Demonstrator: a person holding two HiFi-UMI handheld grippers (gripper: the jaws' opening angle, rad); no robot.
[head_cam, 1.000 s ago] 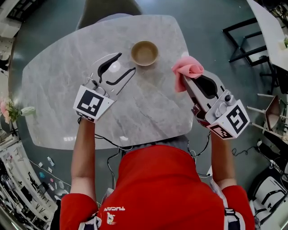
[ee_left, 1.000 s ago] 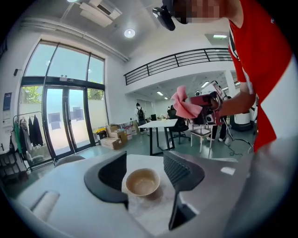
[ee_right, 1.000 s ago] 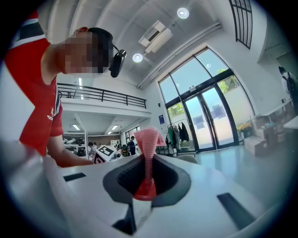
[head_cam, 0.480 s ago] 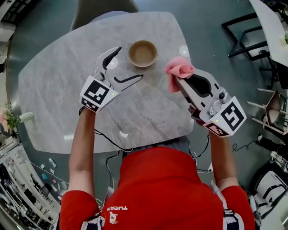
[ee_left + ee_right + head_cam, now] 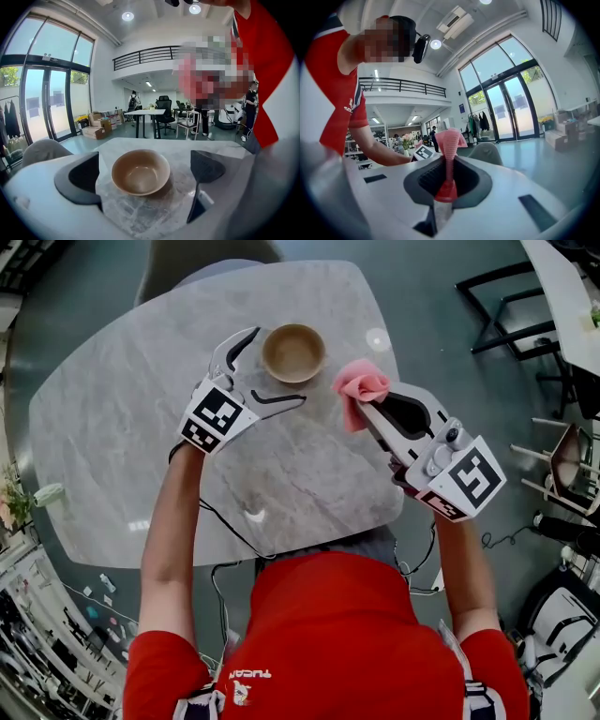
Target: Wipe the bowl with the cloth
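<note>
I am seeing the bowl (image 5: 294,352) showing tan all over, the desk (image 5: 122,427) under it showing pale grey marble with darker veins, the cloth (image 5: 361,385) showing pink with a fine ribbed weave, and my shirt (image 5: 347,634) showing red.

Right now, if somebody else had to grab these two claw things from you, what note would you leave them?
Left claw: open, jaws just been opening; bowl between them, not gripped.
Right claw: shut on the pink cloth, held beside the bowl.
Bowl stands upright on the table.
Done: cloth in hand. Left: steady the bowl, wipe it.
</note>
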